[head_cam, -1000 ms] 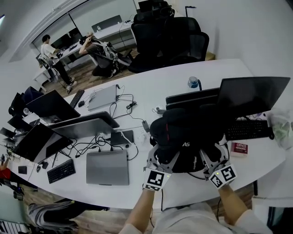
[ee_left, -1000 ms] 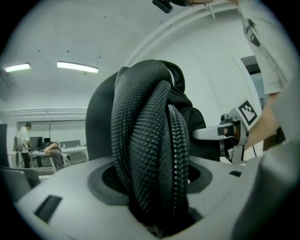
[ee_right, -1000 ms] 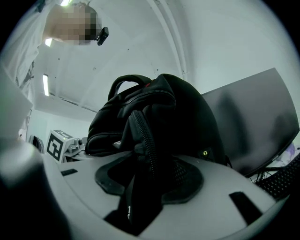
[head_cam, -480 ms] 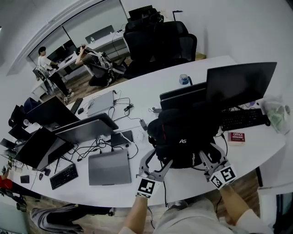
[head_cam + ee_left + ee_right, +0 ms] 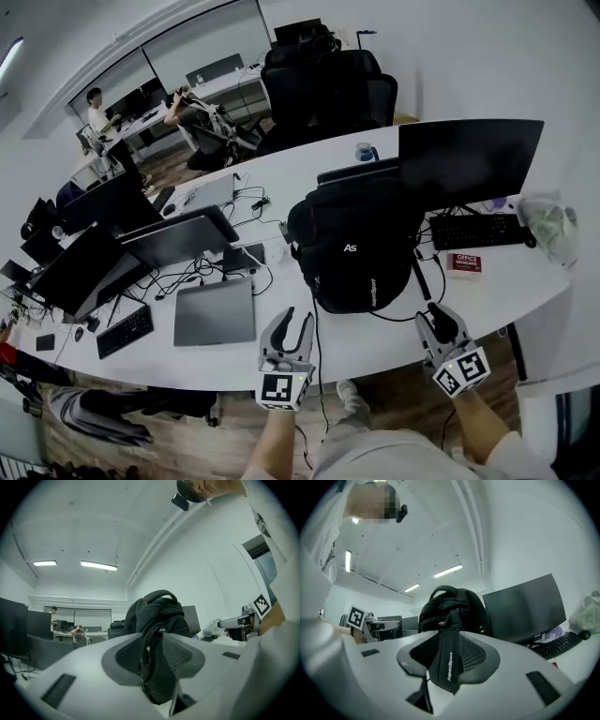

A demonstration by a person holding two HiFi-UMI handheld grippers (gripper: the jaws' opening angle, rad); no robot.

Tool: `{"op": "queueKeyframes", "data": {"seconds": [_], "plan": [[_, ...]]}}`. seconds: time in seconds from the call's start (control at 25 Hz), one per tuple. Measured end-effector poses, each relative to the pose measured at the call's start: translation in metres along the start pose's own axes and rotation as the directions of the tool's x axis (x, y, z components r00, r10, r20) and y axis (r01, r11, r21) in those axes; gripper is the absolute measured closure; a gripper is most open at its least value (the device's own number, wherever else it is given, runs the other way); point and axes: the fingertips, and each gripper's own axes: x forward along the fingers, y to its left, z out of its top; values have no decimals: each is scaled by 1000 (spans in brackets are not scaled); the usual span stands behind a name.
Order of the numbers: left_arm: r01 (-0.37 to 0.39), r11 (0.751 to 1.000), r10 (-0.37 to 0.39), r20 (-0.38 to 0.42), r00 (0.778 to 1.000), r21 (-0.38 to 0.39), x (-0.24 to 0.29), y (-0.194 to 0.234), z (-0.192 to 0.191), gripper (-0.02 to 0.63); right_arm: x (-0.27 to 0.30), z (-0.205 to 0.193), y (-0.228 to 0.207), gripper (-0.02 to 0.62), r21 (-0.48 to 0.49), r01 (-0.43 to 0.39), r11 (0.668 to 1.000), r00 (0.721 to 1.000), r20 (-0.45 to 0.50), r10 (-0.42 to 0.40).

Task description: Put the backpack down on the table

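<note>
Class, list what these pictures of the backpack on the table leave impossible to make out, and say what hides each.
- Far side of the backpack: head view, hidden by its own bulk.
- Backpack's lower sides: left gripper view, covered by the left gripper's own jaws in front.
- Small print on the red box: head view, too small to read.

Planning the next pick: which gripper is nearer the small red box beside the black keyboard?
Right. The right gripper is just nearside of the small red box; the left gripper is leftward, past the black backpack.
</note>
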Motion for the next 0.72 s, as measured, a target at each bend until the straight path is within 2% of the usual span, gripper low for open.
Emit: {"op": "queueKeyframes", "data": {"seconds": [0.08,0.16,0.4,0.56,0.72], "plan": [[-32,999,32,9,999,-12,-25,-18,6,541,-32,10,10,485,0,-3,1000,1000,16,3],[-26,999,27,3,1000,-36,-49,-42,10,597,-66,18,21,531,9,-1,1000,999,33,1],[-40,994,38,-27,999,-105,-119,-99,31,598,-156,29,53,563,15,-2,1000,1000,24,1],[-33,996,33,-9,999,-86,-158,-123,56,598,-199,29,63,565,53,-2,999,1000,24,1],[-35,992,38,19,999,-122,-191,-132,76,598,-227,30,70,563,83,9,996,999,35,-12]]}}
